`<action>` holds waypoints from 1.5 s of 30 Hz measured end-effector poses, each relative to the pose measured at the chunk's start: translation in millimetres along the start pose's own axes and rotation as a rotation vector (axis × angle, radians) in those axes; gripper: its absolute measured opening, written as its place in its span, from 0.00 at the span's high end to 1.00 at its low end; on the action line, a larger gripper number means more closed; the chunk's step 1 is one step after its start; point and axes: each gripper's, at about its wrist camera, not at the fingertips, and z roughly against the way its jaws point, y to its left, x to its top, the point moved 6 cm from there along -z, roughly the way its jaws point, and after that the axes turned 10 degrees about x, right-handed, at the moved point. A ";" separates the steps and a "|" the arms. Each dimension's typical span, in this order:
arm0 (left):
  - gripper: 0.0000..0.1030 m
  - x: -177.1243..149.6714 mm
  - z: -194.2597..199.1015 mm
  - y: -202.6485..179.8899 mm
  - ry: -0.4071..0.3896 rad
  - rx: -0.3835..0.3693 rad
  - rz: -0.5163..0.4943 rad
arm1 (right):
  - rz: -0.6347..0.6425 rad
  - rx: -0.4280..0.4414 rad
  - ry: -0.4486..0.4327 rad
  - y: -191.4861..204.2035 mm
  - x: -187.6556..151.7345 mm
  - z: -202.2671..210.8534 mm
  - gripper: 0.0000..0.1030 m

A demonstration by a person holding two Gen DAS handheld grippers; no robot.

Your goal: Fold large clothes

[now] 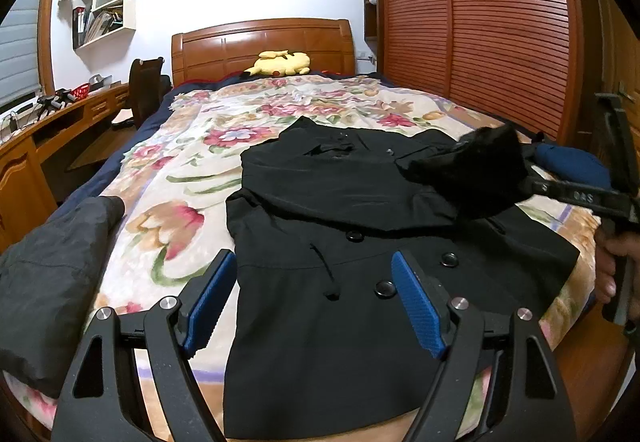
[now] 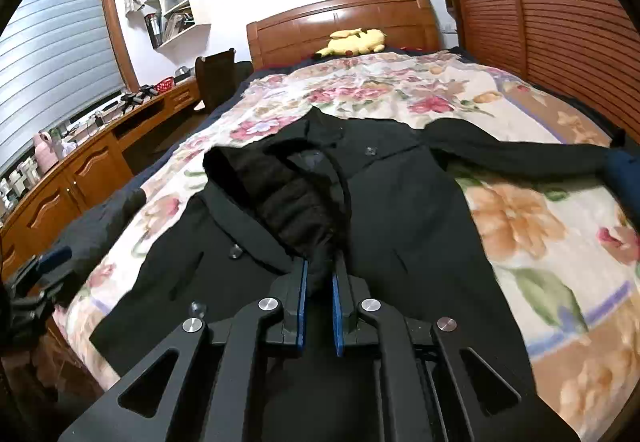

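Black buttoned cloth coat [image 1: 360, 282], on floral quilted bedspread [image 1: 180, 170]. Right gripper [image 2: 319, 282] clamped on its sleeve; left gripper [image 1: 316, 302] apart, empty. Risk: thin pinch, sleeve slipping.

A coat [image 1: 320, 210] lies spread on a blanket-covered bed [image 1: 192, 146], directly ahead of and beneath the left gripper [image 1: 316, 298], whose jaws stand wide above its lower front. To the right of those jaws, the right gripper [image 2: 319, 282] pinches a fold of the coat's hood [image 2: 280, 194] between its pads. Another garment [image 1: 48, 274] lies left of the left jaws. Beyond both, a plush toy [image 1: 282, 64] rests against the headboard [image 1: 260, 46].
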 end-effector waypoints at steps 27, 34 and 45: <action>0.22 2.4 14.4 -30.3 -0.016 -0.045 -0.024 | 0.163 -0.162 0.007 20.5 -28.8 64.8 0.68; 0.22 14.1 28.9 -57.3 -0.048 -0.082 -0.049 | 0.202 -0.161 -0.013 6.9 -32.6 70.7 0.38; 0.13 24.5 12.7 -78.2 -0.066 -0.113 -0.015 | 0.204 -0.167 -0.044 -20.2 -25.4 88.0 0.38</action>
